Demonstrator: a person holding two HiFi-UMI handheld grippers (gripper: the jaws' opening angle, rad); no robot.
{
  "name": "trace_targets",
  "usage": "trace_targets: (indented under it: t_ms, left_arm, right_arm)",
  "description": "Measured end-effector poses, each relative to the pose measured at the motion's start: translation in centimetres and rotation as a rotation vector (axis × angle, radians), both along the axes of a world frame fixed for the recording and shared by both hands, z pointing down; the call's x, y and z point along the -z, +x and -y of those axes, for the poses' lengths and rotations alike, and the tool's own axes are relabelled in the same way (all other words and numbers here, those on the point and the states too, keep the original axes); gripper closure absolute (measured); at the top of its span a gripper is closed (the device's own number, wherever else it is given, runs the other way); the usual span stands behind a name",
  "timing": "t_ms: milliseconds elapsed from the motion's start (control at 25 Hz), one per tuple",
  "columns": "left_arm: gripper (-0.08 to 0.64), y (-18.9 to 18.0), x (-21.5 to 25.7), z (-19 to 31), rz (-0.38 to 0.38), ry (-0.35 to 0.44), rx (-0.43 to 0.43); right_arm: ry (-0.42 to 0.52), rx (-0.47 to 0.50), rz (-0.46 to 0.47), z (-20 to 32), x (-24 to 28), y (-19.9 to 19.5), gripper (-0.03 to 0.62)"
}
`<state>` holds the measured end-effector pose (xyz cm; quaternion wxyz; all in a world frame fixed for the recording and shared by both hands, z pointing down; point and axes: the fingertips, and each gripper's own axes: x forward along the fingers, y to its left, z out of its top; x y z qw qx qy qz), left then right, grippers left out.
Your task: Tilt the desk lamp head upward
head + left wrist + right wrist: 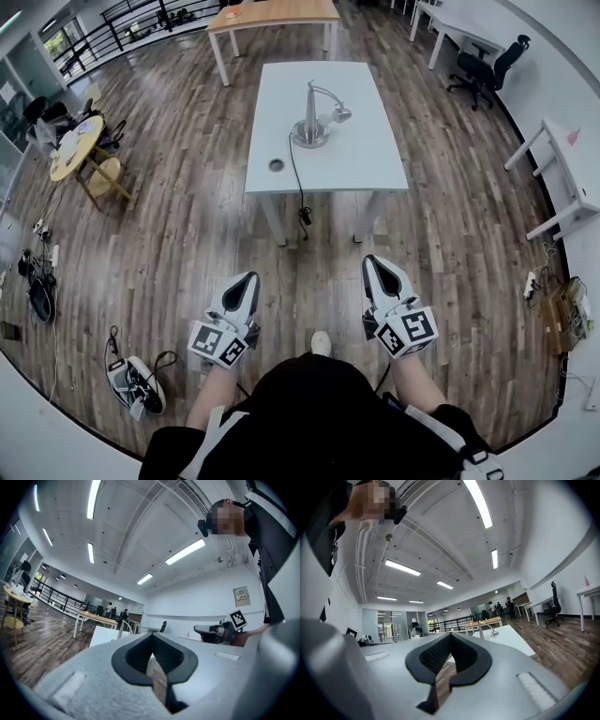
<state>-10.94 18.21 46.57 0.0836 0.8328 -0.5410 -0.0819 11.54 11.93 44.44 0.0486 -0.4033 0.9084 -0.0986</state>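
Desk lamp (314, 117) stands upright on the white table (366, 159), towards the middle of its top. It has a round metal base, and its thin arm curves over to a small head (340, 114) that hangs low, near the tabletop, on the right side. The black cable (298, 183) runs from the base across the top and drops over the near edge. A round grommet hole (276, 165) lies in the tabletop to the left of the cable.

The person stands on the wood floor (178, 225), well back from the table, with both grippers held level and pointing towards it. The left gripper (251, 277) has its jaws closed together with nothing between them. The right gripper (372, 262) is likewise closed and empty. Neither is near the lamp. A pair of shoes (136, 384) lies on the floor to the person's left.
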Motion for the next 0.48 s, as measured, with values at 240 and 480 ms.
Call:
trace_targets:
  t_ms: [240, 480]
  left_arm:
    - [0.561, 2.5, 0.3, 3.1, -0.051, 0.023, 0.007]
    - [0.561, 3.2, -0.9, 4.7, 0.05, 0.0, -0.032]
  right_arm:
    - [-0.019, -0.012, -0.024, 3.1, -1.0, 3.1, 0.588]
    - [-0.058, -0.008, -0.042, 5.3, -2.6, 2.8, 0.588]
